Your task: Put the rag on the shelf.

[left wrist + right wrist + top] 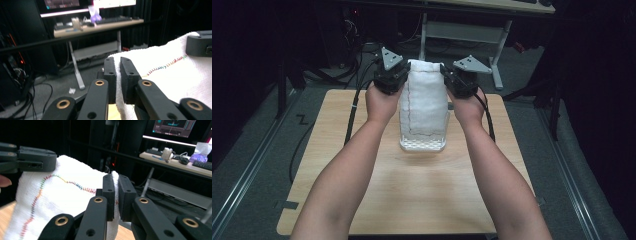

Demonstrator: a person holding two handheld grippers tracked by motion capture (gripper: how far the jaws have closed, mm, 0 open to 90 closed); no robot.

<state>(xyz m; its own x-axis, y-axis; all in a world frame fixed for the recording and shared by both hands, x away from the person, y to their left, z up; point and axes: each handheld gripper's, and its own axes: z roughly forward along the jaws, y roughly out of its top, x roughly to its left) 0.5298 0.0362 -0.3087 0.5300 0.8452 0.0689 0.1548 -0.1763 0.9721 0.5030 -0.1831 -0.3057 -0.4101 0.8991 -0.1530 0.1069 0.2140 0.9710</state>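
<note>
A white towel (424, 97) with a multicoloured stitched border hangs upright between my two grippers, its lower end reaching into a white perforated basket (422, 146) on the wooden table (412, 200). My left gripper (403, 75) is shut on the towel's upper left corner. My right gripper (446, 76) is shut on the upper right corner. In the left gripper view the jaws (118, 62) pinch the towel's (172, 75) edge, with the other gripper (200, 45) beyond. In the right gripper view the jaws (115, 180) clamp the towel's (60, 202) corner, and the left gripper (30, 160) holds the far corner.
The basket stands at the table's middle, toward the far side. A desk (100, 26) with monitors and a keyboard is behind the table, its metal legs (499, 55) on the grey floor. Black cables (353, 107) trail off the table's left far corner.
</note>
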